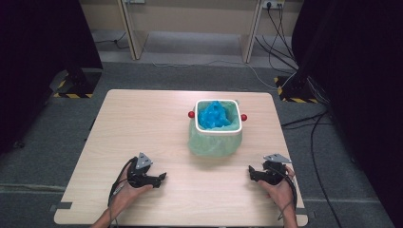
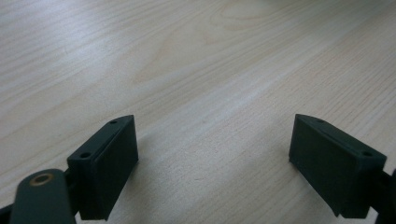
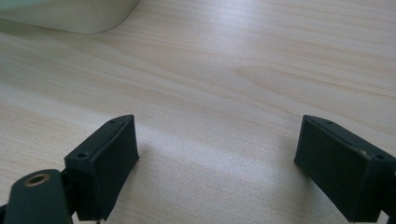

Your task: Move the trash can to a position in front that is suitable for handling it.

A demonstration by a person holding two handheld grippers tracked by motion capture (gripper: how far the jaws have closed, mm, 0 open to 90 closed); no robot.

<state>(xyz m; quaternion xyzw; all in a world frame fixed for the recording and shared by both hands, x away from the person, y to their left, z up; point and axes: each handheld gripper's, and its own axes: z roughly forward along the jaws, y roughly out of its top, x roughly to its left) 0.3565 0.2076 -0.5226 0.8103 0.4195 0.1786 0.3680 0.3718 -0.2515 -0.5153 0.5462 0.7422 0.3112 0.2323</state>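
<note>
High view: wooden table [image 1: 142, 118] with a small white bin [image 1: 217, 129] standing a little right of centre, toward the far side. A pale green bag [image 1: 209, 145] lines the bin and drapes down its outside; a crumpled blue bag [image 1: 214, 115] sits inside, bunched up to the rim. Two red knobs [image 1: 191, 114] stick out at the bin's left and right sides.

Left gripper [image 1: 160, 178] rests near the table's near edge, well apart from the bin, jaws pointing inward toward the middle. Right gripper [image 1: 252, 172] mirrors it on the other side, closer to the bin but not touching.

Left gripper view: both jaws spread wide over bare wood, nothing between them. Right gripper view: same wide spread, empty; the bin's pale base shows at the upper left corner.

Judgement: this looks like the starting stance, before any reach. Work in hand appears to concern the bin and its bags, untouched so far. Next move likely calls for both grippers to travel forward to the rim, one steadying the bin or green liner, the other pinching a fold of blue plastic. Thin film is slippery; a firm pinch on a bunched part would serve best.
</note>
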